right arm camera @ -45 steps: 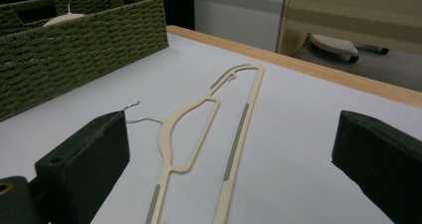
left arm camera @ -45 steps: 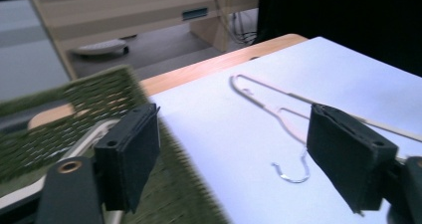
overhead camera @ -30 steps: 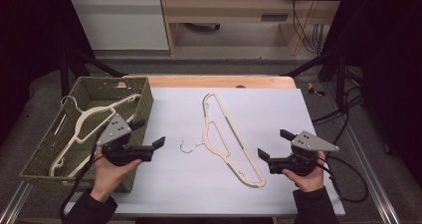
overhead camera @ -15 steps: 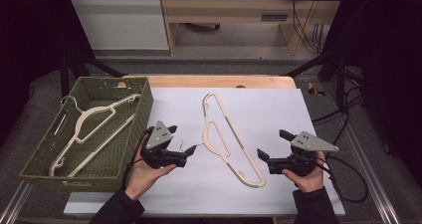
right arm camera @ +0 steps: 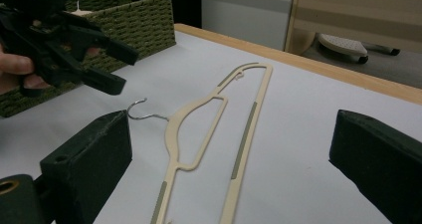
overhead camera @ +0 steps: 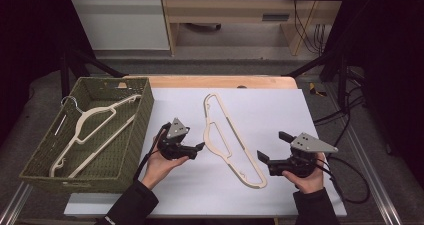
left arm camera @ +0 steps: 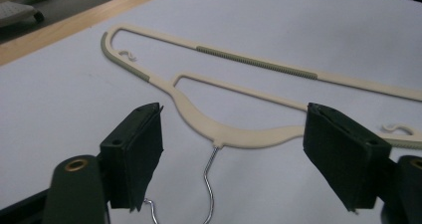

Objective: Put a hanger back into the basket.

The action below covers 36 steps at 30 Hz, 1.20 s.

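Beside the woven olive basket (overhead camera: 131,135): cream plastic hanger (overhead camera: 227,140) flat on the white desk (overhead camera: 280,110). Left gripper (overhead camera: 197,147) arrived at its wire hook (left arm camera: 211,184), fingers just narrowing, ungrasped—pickup imminent. Right gripper (overhead camera: 267,150) released, idle.

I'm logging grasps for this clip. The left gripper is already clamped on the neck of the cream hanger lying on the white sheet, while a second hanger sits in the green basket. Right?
Not quite. The left gripper is open, not clamped: in the left gripper view its jaws, which have just been closing, stand apart on either side of the cream hanger's neck. The second hanger does sit in the green basket.
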{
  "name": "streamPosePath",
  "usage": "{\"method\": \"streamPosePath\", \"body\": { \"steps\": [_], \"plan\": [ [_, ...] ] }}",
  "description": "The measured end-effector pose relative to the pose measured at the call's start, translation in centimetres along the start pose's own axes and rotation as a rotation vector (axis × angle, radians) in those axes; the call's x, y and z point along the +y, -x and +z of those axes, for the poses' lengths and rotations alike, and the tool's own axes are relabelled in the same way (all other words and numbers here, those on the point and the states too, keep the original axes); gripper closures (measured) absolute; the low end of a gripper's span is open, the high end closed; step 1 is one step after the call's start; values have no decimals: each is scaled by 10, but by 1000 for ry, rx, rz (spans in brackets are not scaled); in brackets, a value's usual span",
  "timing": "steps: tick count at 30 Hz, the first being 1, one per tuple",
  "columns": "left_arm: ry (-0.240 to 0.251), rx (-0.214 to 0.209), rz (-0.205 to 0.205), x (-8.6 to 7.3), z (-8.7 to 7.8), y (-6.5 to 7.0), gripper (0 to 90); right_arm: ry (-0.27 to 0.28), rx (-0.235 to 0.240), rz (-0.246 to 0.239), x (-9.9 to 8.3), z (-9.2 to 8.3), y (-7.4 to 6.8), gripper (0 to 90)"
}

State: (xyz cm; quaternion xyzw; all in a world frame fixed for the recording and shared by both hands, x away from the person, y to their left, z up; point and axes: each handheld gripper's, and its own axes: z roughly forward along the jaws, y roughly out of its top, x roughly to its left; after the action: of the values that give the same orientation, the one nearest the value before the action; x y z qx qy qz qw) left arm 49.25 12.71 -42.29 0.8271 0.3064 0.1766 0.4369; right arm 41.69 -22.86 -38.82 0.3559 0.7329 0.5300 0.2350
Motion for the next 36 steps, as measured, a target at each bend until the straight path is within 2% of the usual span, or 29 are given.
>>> {"method": "streamPosePath", "body": {
  "steps": [4,11,13,17,22,25,29,33,34,36],
  "plan": [
    [-42,1,21,-4,14,-3,314,1,4,2,0,0,0,40],
    [-133,-15,8,-14,38,-11,449,-7,11,-1,-1,3,-1,46],
    [-152,-11,27,-15,42,-12,491,-11,17,-8,-1,3,-1,48],
    [-176,-14,19,-19,48,-15,582,-11,16,-3,-1,4,-2,50],
    [-224,-24,29,-23,52,-19,663,-11,12,-5,-1,6,-3,51],
    [-212,-26,15,-24,55,-20,704,-17,15,-15,-1,6,-4,51],
    [-211,-32,29,-25,57,-20,728,-18,15,-14,-1,6,-4,51],
    [-224,-42,27,-25,56,-20,752,-14,13,-13,0,7,-4,51],
    [-221,-38,13,-25,57,-19,758,-15,16,-16,0,7,-4,50],
    [-234,-39,25,-24,57,-19,776,-16,20,-18,1,9,-5,50]
  ]
}}
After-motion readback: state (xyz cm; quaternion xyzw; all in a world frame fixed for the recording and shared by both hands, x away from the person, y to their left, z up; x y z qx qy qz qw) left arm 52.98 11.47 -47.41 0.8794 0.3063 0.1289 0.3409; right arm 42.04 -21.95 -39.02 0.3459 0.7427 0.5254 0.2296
